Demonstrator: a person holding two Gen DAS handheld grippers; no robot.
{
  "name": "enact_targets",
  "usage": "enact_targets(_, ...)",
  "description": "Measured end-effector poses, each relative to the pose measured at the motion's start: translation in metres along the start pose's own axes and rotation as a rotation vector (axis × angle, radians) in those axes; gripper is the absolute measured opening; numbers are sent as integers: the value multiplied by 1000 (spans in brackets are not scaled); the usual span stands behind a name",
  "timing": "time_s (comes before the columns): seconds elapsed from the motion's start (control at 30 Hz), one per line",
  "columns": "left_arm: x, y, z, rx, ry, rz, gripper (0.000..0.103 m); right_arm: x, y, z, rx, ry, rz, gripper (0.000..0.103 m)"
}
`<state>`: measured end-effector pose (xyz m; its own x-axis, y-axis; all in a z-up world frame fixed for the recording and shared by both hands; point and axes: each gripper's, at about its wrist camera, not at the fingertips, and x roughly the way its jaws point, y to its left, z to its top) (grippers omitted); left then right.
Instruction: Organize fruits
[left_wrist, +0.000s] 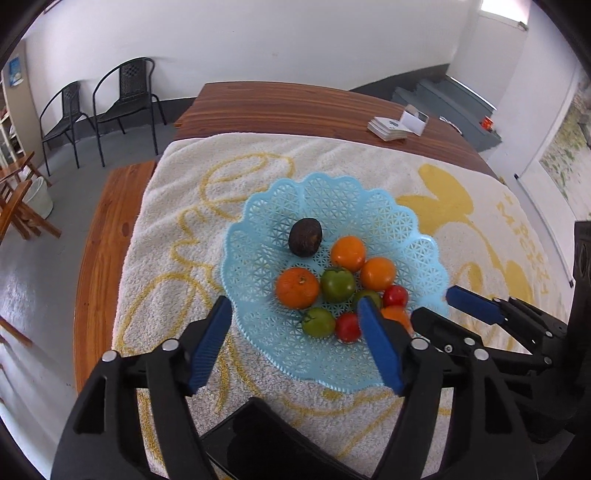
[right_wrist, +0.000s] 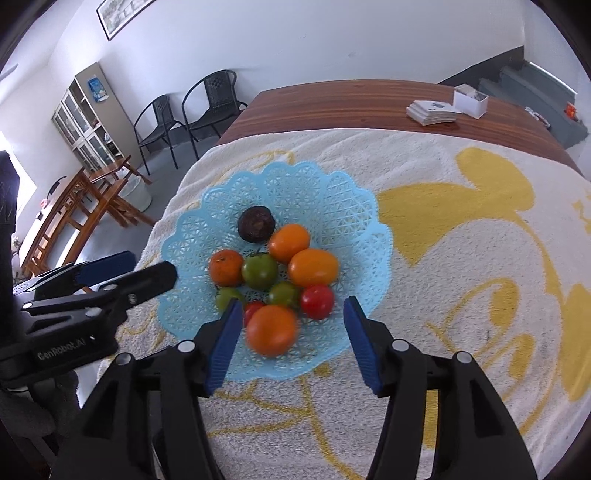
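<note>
Fruits (right_wrist: 273, 273) in blue basket (right_wrist: 343, 195)

the far and left parts of the blue lattice basket (right_wrist: 332, 199) lie bare, open from above, save a dark avocado (right_wrist: 256, 224). oranges and tomatoes crowd its near middle, touching one another; a blurred orange (right_wrist: 272, 329) sits nearest. the towel (right_wrist: 461, 295) to the right is free. the left gripper (right_wrist: 125, 271) stands wide beside the basket's left rim.

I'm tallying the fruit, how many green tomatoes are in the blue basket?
3. One in the middle of the pile, one at the left front, one beside the red tomato. More could sit hidden under the oranges.
</note>
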<state>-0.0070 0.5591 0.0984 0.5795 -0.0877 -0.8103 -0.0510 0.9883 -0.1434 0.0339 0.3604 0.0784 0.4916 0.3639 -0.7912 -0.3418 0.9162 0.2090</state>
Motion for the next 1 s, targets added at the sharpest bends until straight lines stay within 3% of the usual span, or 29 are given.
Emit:
enact_targets(0.17, -1, 7, -2, -24, -15, 44, 80, -4, -6, -3, 12, -3, -9, 73)
enact_targets(0.27, -4, 6, -4, -16, -43, 106, 84, -4, -10, -5, 7, 1, -38, 90)
enact_targets(0.43, -9, -1, -3, -11, -76, 151, 85, -6, -14, -7, -3, 7, -68, 90)
enact_targets(0.7, -14, -20, -7, 49, -114, 202, 100, -20, -16, -6, -63, -56, -101, 98)
enact_targets(1.0, -10, -26, -12, 28, -90, 232, 100, -14, -18, -8, -214, -45, -199, 98)
